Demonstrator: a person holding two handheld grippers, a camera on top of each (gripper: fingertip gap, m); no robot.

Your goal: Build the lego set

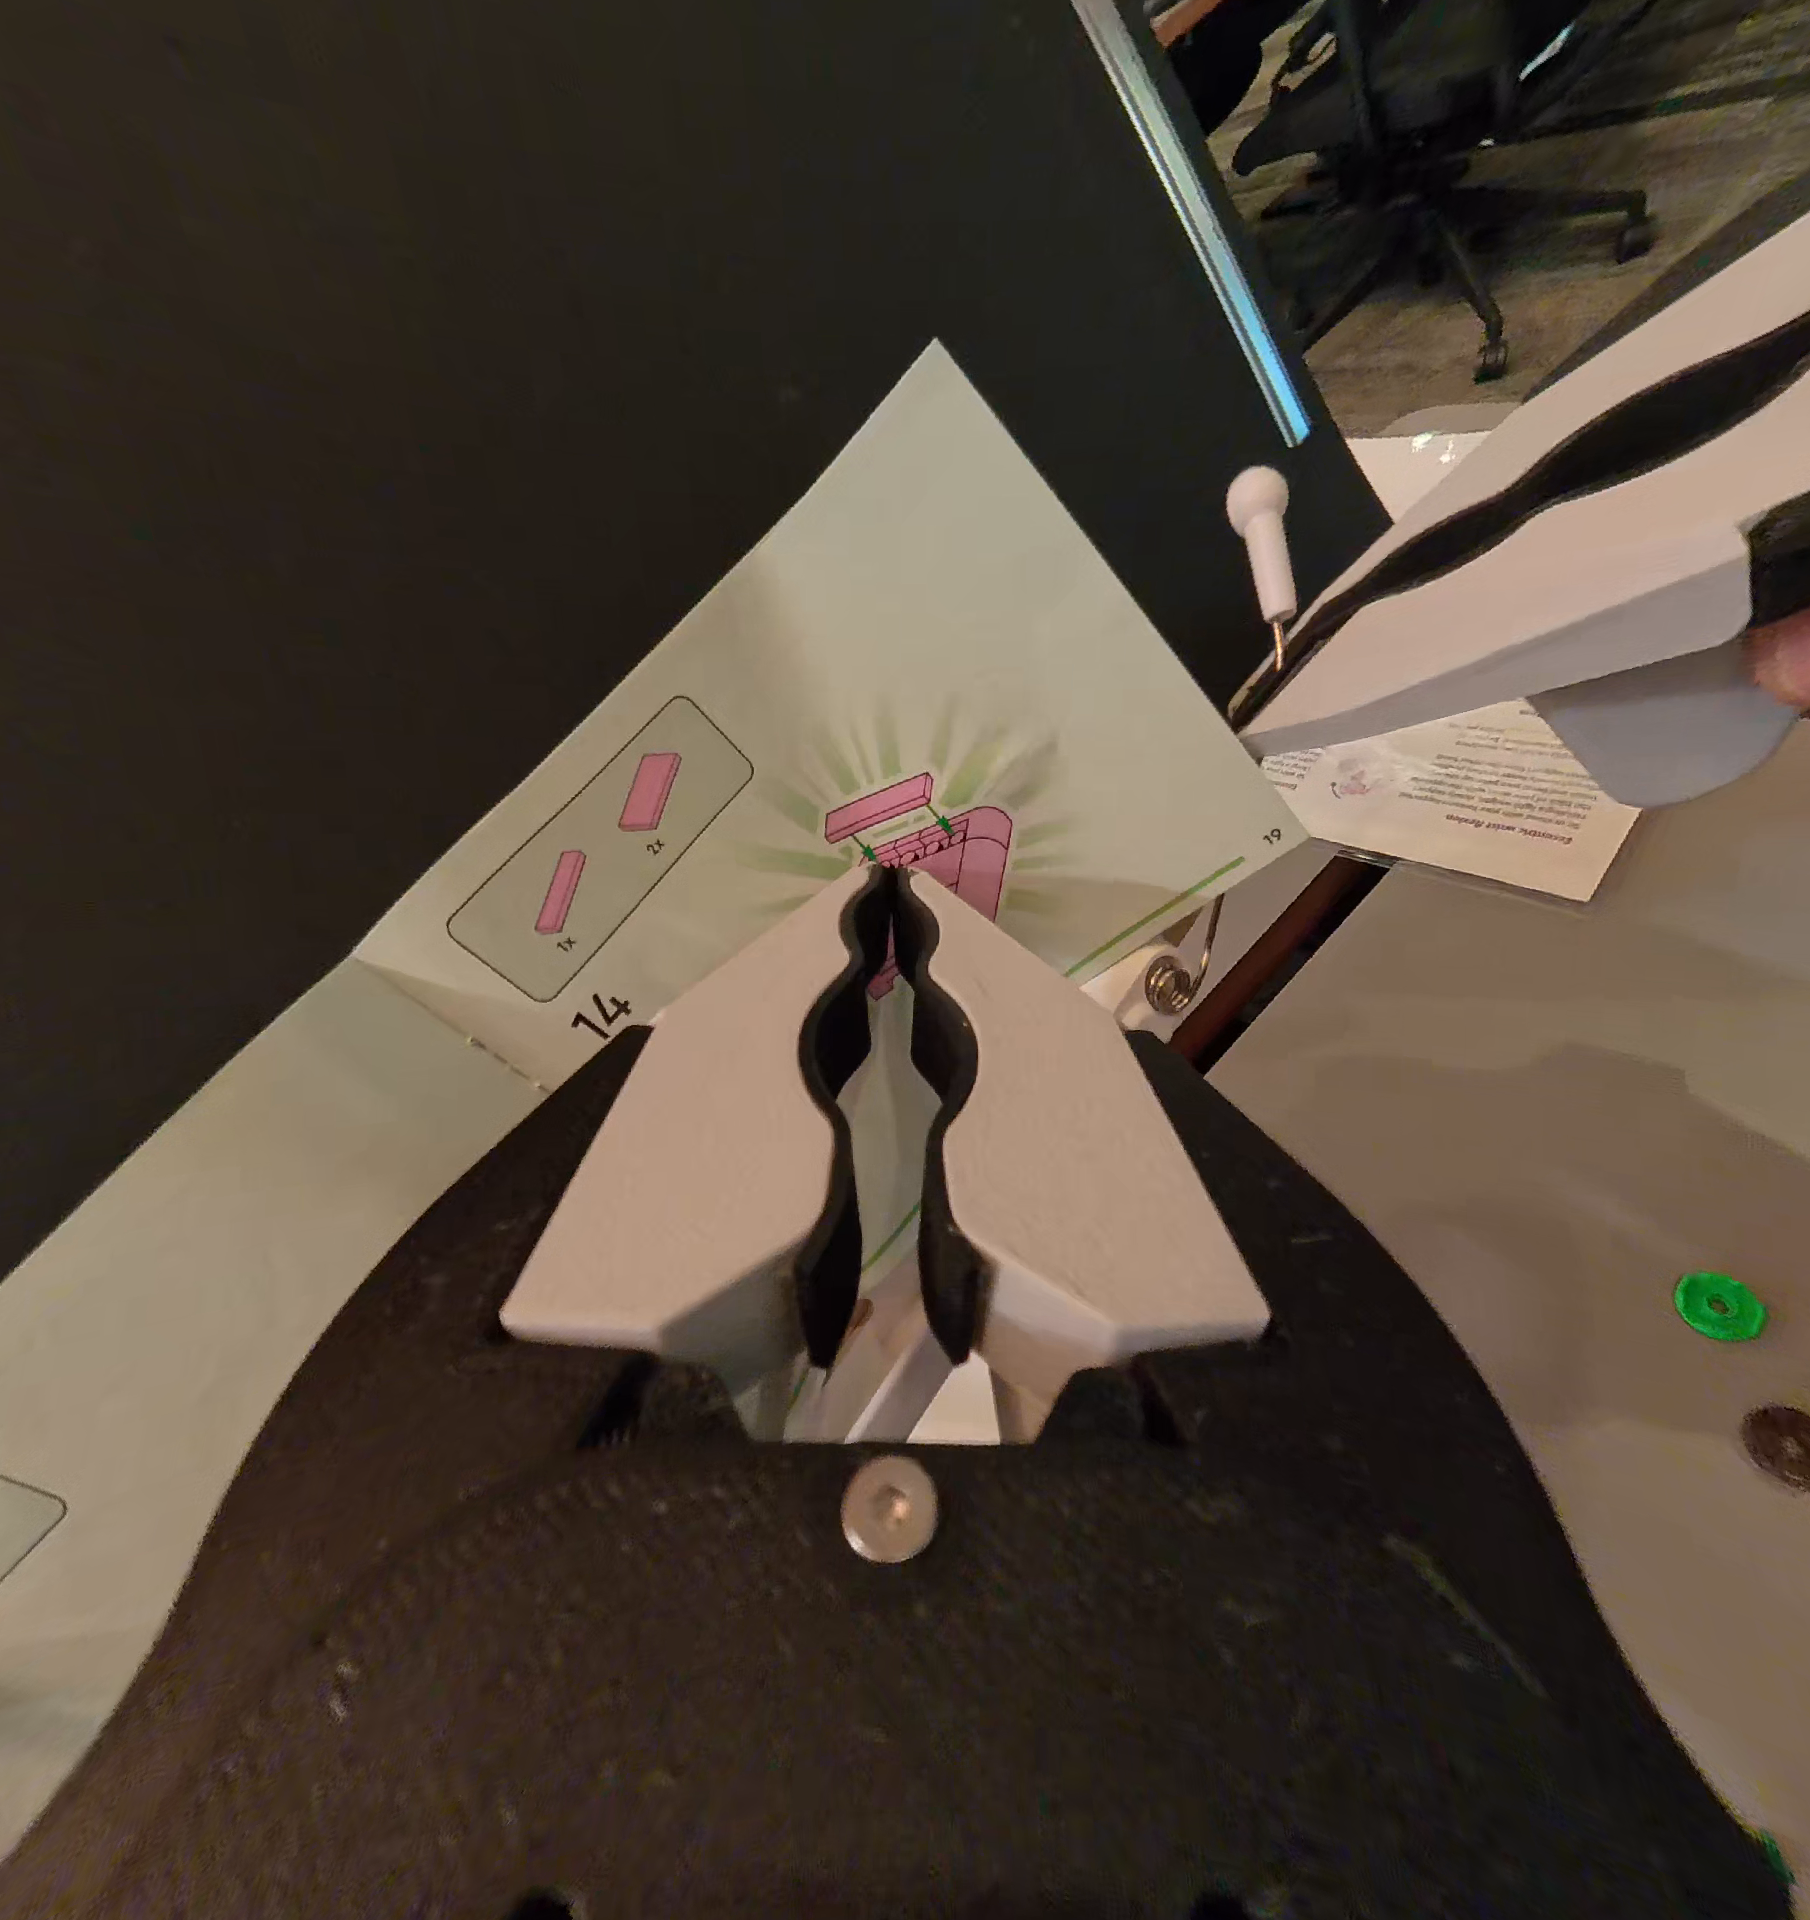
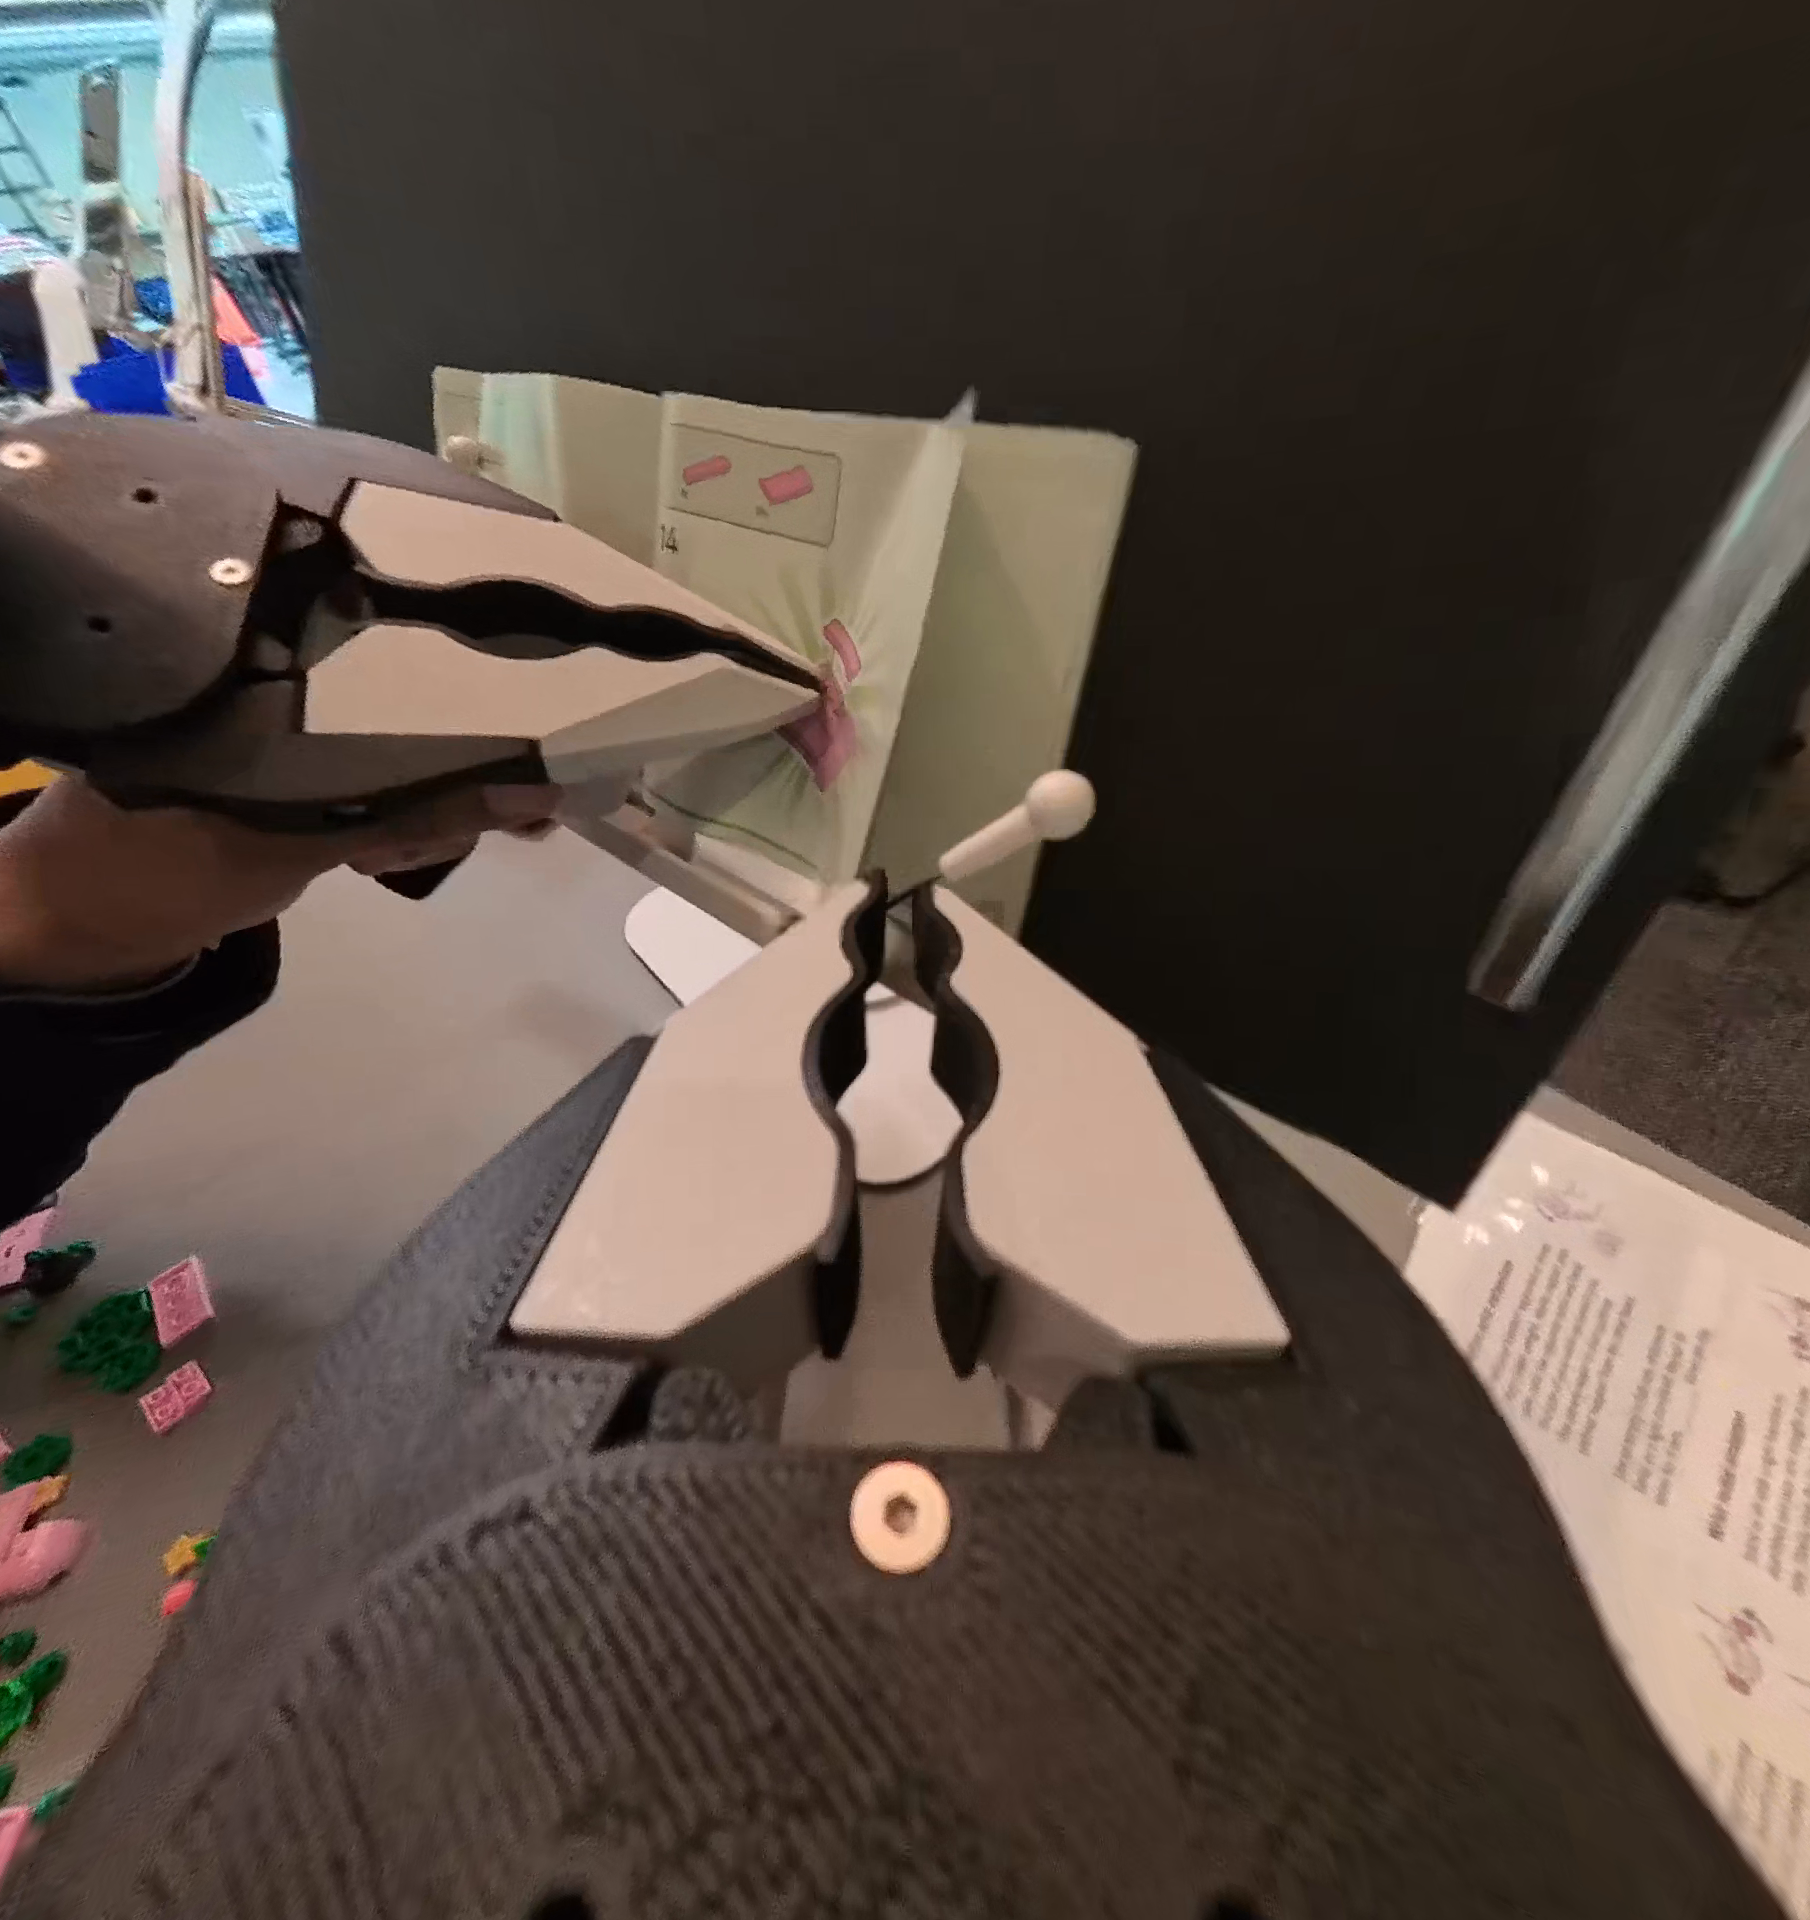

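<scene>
An open instruction booklet (image 2: 880, 644) stands upright on a white holder at the back of a grey bench (image 2: 444, 1039), against a dark panel. The left tool (image 2: 818, 681) has its tips nearly closed and pressed against the open page; whether it pinches the paper cannot be told. The right tool (image 2: 899, 894) is a narrow gap apart just below the holder's white page-clip lever (image 2: 1026, 826), which it appears to be taking by the thin wire stem. Loose pink and green lego pieces (image 2: 122, 1340) lie scattered on the bench at the near left, untouched. Risks: the lever could snap back and slip free, the page could crease or tear under the left tool, or a hard push could topple the holder
</scene>
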